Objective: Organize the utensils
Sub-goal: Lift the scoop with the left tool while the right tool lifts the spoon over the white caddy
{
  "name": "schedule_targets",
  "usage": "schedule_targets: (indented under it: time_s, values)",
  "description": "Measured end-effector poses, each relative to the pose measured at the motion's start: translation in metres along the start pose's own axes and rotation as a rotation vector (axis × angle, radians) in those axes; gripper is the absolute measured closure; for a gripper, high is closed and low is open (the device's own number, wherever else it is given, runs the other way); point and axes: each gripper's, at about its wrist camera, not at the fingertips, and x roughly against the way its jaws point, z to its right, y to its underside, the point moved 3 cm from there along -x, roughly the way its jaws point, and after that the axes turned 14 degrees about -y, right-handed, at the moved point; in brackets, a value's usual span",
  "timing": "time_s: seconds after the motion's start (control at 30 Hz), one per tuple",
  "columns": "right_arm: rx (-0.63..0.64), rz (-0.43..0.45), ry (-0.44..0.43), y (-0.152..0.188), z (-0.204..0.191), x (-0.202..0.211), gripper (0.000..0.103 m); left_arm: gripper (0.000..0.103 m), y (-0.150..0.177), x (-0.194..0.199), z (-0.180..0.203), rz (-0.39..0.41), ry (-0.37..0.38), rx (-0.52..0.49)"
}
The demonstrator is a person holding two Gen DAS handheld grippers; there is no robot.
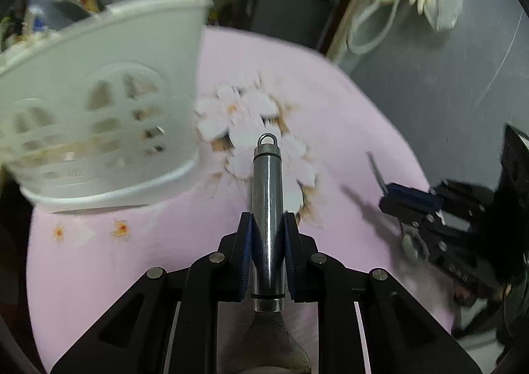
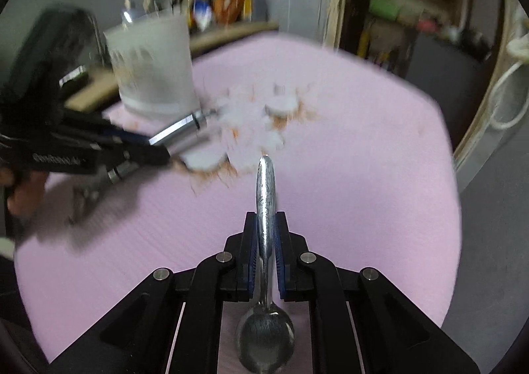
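each camera sits just behind its own hand-held gripper and looks forward and steeply down along the fingers, close over the pink cloth (image 1: 132, 275) on the desk. the left wrist view faces the white basket (image 1: 99, 116) near at its left. both views share the flower print (image 2: 251, 123), the basket and the opposite hand-held gripper, with heavy blur.

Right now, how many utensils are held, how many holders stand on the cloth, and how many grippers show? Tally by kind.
Held utensils: 2, the steel-handled utensil and the spoon
White utensil holder: 1
Grippers: 2, left gripper and right gripper
Total: 5
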Motion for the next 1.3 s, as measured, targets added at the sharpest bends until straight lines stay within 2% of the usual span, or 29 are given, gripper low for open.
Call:
schedule_targets:
  time_s: [0.2, 0.37, 0.53, 0.67, 0.83, 0.93, 1.1, 1.2, 1.3]
  values:
    - [0.094, 0.240, 0.059, -0.013, -0.032, 0.029, 0.096, 0.088, 0.006, 0.051, -0.010, 0.265, -0.031, 0.082]
    - [0.143, 0.424, 0.075, -0.033, -0.051, 0.046, 0.096, 0.088, 0.010, 0.078, -0.027, 0.405, -0.067, 0.153]
    - [0.146, 0.557, 0.046, -0.060, -0.057, 0.060, 0.096, 0.088, 0.004, 0.085, -0.045, 0.474, -0.067, 0.226]
    - [0.120, 0.660, -0.027, -0.091, -0.057, 0.071, 0.096, 0.088, -0.011, 0.103, -0.073, 0.528, -0.090, 0.267]
    - [0.090, 0.771, -0.154, -0.137, -0.055, 0.069, 0.096, 0.088, -0.051, 0.125, -0.107, 0.603, -0.121, 0.323]
    - [0.083, 0.813, -0.198, -0.163, -0.057, 0.059, 0.096, 0.088, -0.070, 0.134, -0.131, 0.642, -0.154, 0.360]
    - [0.125, 0.883, -0.166, -0.188, -0.070, 0.047, 0.096, 0.088, -0.089, 0.140, -0.156, 0.717, -0.220, 0.374]
    - [0.134, 0.908, -0.130, -0.197, -0.077, 0.036, 0.095, 0.088, -0.096, 0.137, -0.167, 0.747, -0.234, 0.381]
    - [0.113, 0.929, -0.138, -0.202, -0.076, 0.024, 0.095, 0.088, -0.101, 0.131, -0.184, 0.773, -0.227, 0.413]
